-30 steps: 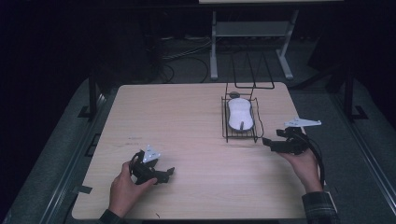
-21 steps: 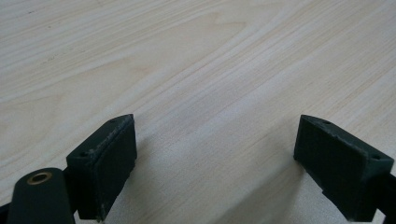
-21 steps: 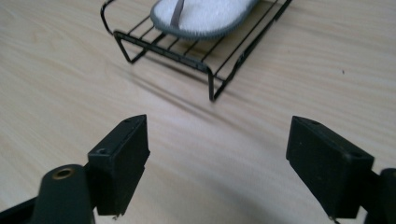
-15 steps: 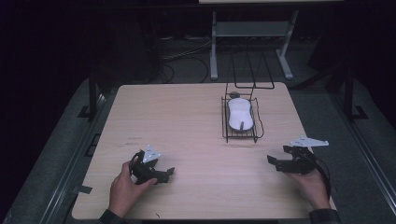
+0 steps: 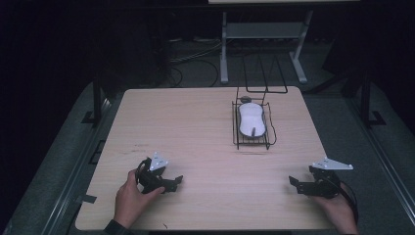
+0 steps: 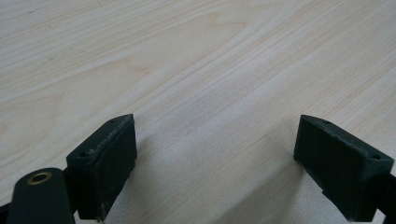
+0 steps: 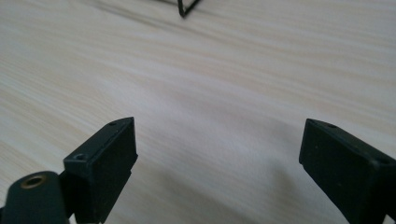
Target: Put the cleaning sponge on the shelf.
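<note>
While the white computer mouse [image 5: 252,122] lies in the black wire basket [image 5: 236,131] toward the far right of the pale wooden worktop [image 5: 195,127], the high view sets the left claw [image 5: 171,182] and the right claw [image 5: 297,184] near the close edge, both well apart from it. Along the left gripper view, the left claw [image 6: 215,154] stands wide apart over bare wood. Along the right gripper view, the right claw [image 7: 217,158], just been opening, gapes with nothing between, a basket corner [image 7: 186,8] farther off.

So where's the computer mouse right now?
In the high view the white mouse lies inside the black wire basket on the table's far right part, well away from both grippers.
</note>
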### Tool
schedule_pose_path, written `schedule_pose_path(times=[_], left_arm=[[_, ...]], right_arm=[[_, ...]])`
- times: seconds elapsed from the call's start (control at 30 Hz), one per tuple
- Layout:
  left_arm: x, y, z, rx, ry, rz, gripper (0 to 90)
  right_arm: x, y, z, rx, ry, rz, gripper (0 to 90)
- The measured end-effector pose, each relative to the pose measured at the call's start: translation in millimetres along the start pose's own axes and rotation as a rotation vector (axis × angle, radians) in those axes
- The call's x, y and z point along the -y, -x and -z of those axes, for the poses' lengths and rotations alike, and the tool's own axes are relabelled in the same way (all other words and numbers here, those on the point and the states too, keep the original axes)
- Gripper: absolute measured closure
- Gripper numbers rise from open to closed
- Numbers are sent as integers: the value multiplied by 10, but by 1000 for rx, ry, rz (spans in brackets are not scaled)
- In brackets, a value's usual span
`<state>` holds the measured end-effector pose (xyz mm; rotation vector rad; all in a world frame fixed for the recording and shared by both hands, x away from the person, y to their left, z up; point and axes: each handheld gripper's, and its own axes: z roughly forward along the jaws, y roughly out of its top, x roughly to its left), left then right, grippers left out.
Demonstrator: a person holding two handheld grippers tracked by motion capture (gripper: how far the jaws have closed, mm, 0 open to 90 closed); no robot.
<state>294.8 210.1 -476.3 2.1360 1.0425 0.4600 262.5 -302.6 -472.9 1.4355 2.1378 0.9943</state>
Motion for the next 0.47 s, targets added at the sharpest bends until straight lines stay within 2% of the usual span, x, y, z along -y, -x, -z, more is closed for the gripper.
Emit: schedule_pose_path(times=[0.13,0.47], left_arm=[[0,0,0,0,-1,-1,123],[0,0,0,0,0,-1,124]], right_arm=[[81,-6,-42,17,-28,15,90],[95,-11,-44,34,-28,30,83]])
